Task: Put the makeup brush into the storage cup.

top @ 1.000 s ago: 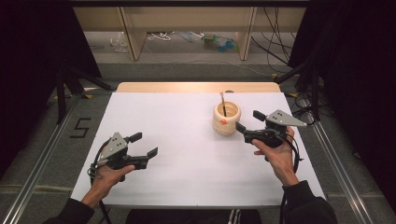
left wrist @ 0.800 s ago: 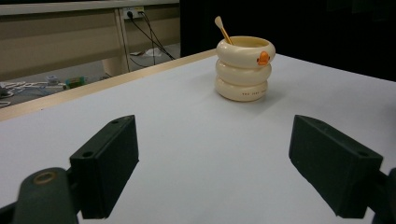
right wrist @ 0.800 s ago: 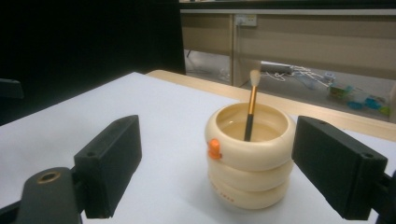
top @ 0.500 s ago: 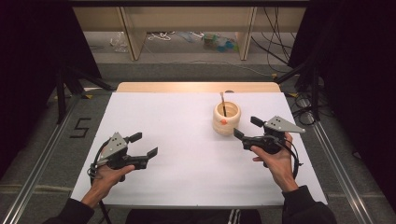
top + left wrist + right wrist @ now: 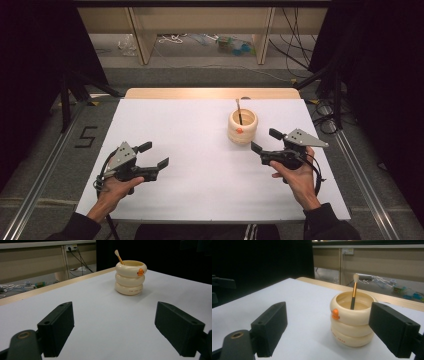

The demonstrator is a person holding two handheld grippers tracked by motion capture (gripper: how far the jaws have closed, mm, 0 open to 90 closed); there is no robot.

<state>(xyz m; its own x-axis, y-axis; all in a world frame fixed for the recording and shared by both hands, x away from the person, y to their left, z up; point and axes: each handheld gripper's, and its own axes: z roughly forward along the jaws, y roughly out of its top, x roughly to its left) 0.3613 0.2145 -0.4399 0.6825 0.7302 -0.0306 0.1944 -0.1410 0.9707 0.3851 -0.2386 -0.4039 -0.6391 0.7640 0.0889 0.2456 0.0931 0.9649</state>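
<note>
One cream holder (image 5: pixel 242 128), one brush (image 5: pixel 239 111), two grippers, jaws apart.

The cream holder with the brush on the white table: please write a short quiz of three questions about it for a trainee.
1. True or false: the brush stands inside the cream holder.
2. Which hand-held gripper is nearer to the holder? A: the left hand-held gripper. B: the right hand-held gripper.
3. Fill in the word: the small mark on the holder's top ring is ____ in colour.

Key: 1 true. 2 B. 3 orange.
</note>
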